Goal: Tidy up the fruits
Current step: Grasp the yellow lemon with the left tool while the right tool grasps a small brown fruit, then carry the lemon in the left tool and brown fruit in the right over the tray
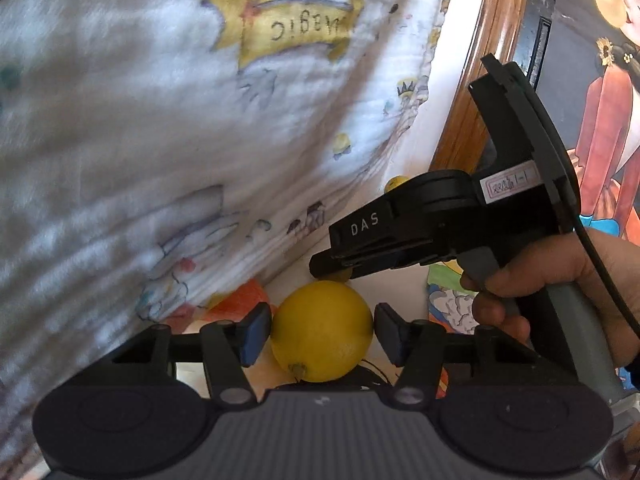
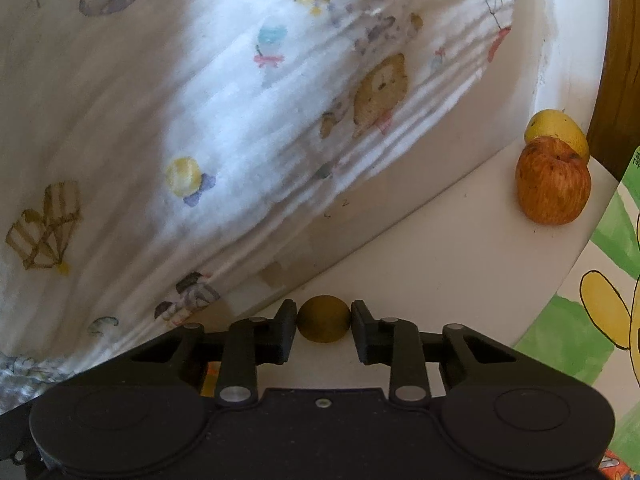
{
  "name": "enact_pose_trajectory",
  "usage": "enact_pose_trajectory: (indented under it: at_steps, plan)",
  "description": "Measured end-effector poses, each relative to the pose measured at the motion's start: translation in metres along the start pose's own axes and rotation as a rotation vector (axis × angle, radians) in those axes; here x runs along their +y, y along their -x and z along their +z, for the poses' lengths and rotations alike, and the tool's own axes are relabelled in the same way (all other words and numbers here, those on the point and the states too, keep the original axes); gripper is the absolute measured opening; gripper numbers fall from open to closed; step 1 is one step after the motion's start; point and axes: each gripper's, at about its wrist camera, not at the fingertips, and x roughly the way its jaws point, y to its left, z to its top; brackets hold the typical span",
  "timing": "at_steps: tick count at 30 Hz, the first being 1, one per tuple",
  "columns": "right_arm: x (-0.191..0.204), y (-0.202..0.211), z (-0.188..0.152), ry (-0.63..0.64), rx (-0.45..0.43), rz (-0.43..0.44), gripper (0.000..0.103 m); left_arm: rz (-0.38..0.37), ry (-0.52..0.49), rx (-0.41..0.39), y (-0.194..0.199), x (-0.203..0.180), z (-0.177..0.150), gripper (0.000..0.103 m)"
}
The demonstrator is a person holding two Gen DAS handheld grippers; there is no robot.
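- We see a yellow lemon [image 1: 322, 330].
- We see an olive-brown small fruit [image 2: 323, 319].
- We see a red-streaked apple [image 2: 552, 182].
- We see a white cloth [image 2: 180, 100] with pastel cartoon prints.
- We see a white surface [image 2: 420, 248].

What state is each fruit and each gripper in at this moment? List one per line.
Left gripper: shut on the round yellow lemon.
Round yellow lemon: between the pads, stem end toward the camera.
Right gripper: shut on the small olive-brown round fruit.
Small olive-brown round fruit: gripped.
Red streaked apple: resting on the white surface, untouched.
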Motion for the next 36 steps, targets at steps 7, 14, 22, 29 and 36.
enact_pose_trajectory:
  at_steps: [7,14,22,29,36]
  plan:
    - [0.000,0.019,-0.010,-0.002,0.000,-0.020,0.032,0.006,-0.009,0.006,0.000,-0.001,0.001,0.060]
    - [-0.005,0.078,-0.031,-0.026,-0.019,-0.023,0.032,-0.002,0.048,0.060,0.018,0.000,0.004,0.059]
    - [0.002,0.161,-0.051,-0.023,-0.061,0.001,0.032,-0.012,0.054,0.051,0.062,-0.020,0.018,0.059]
    - [0.002,0.230,-0.064,-0.013,-0.125,0.004,0.032,-0.023,0.043,0.007,0.104,-0.049,0.036,0.059]
    - [-0.011,0.300,-0.098,-0.026,-0.178,0.002,0.032,-0.054,0.036,-0.037,0.144,-0.084,0.044,0.059]
